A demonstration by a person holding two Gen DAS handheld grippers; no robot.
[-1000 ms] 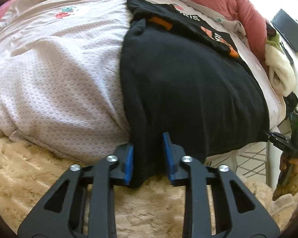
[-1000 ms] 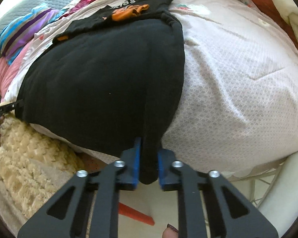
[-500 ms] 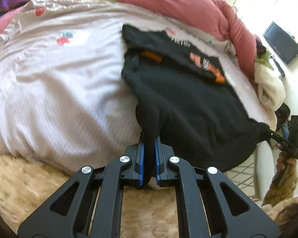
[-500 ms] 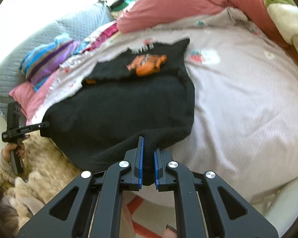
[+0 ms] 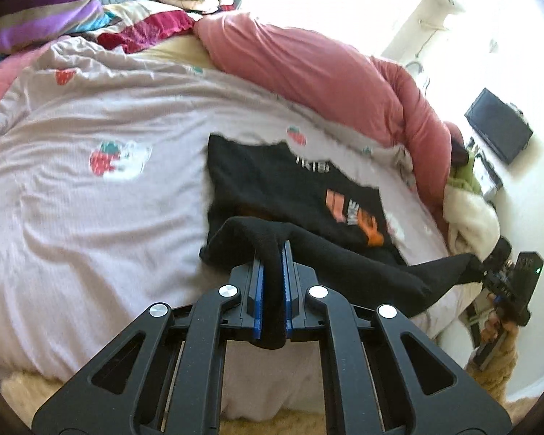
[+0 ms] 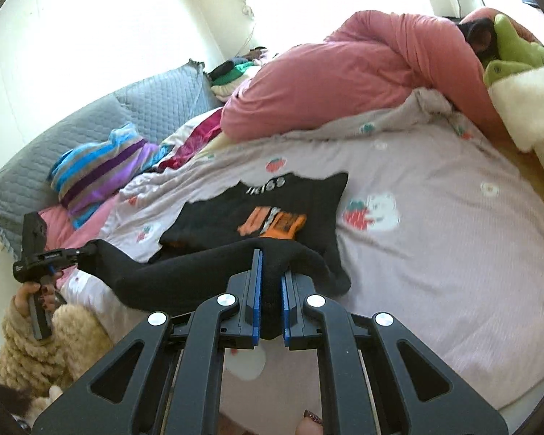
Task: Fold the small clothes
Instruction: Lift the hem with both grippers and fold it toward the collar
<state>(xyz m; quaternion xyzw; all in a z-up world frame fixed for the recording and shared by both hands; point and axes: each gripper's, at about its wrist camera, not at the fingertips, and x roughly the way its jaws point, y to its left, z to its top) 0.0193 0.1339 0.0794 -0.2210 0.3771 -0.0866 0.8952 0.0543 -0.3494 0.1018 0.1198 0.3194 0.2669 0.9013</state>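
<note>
A black garment (image 5: 272, 181) with an orange print lies on the strawberry-patterned bed cover (image 5: 90, 235). Its near hem is lifted off the bed and stretched between both grippers. My left gripper (image 5: 272, 253) is shut on one hem corner, with black cloth bunched between the blue pads. In the right wrist view the garment (image 6: 308, 199) shows the same print, and my right gripper (image 6: 270, 259) is shut on the other corner. Each gripper also shows in the other's view: the right gripper (image 5: 489, 273) at the far right, the left gripper (image 6: 79, 253) at the far left.
A pink duvet (image 5: 326, 72) is heaped along the far side of the bed. A striped pillow (image 6: 98, 177) and a grey quilted cushion (image 6: 90, 127) lie at the head. Cream fleece and a green plush (image 6: 518, 54) sit at the right. A fluffy beige sleeve (image 6: 36, 355) is beneath the left gripper.
The left gripper's jaws closed on the hem. Both grippers rose and tilted up, lifting the hem off the bed's edge and carrying it over the bed toward the print.
</note>
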